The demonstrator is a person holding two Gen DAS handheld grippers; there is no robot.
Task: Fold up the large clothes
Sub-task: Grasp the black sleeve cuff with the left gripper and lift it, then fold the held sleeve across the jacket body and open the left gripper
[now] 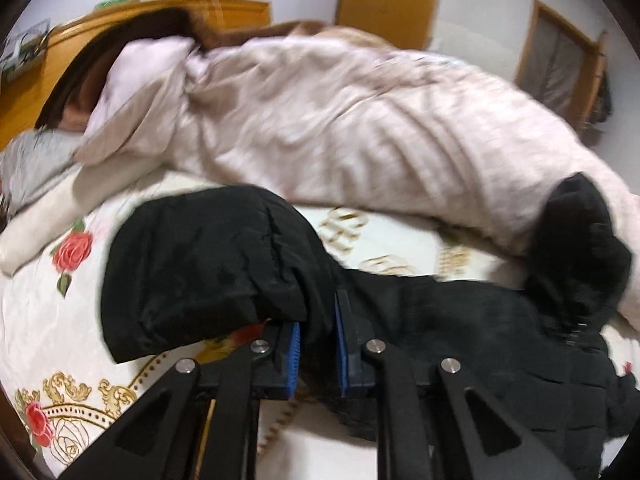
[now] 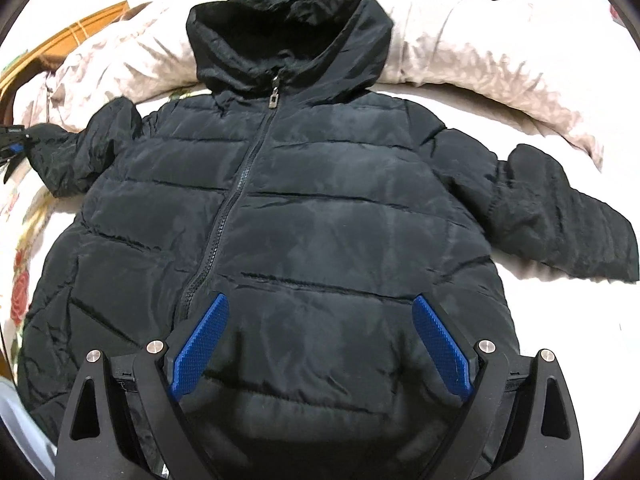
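Your black puffer jacket (image 2: 304, 208) lies front side up on the bed sheet (image 1: 48, 320), which is white with red roses and gold ornaments. The jacket is quilted in wide horizontal bands, its fabric has a soft shine, and the zipper (image 2: 240, 176) is closed up to the collar — a small metal puller hangs just under the hood (image 2: 288, 36). The hood rests against a pale pink duvet (image 1: 340, 120) that is bunched along the far side of the bed. One sleeve (image 2: 568, 220) lies spread out flat on the sheet, on the right of the right wrist view.

Your left gripper (image 1: 318, 344) pinches the other sleeve (image 1: 192, 272); the blue pads (image 1: 294, 356) are pressed close together with black fabric between them, and the cuff end hangs over them in a bulky fold. This view is blurred.

Your right gripper (image 2: 320, 344) hovers above the lower front of the jacket with the fingers spread wide — nothing is between them.

I cannot read any brand, label or writing on the jacket; the puller is too small to tell.
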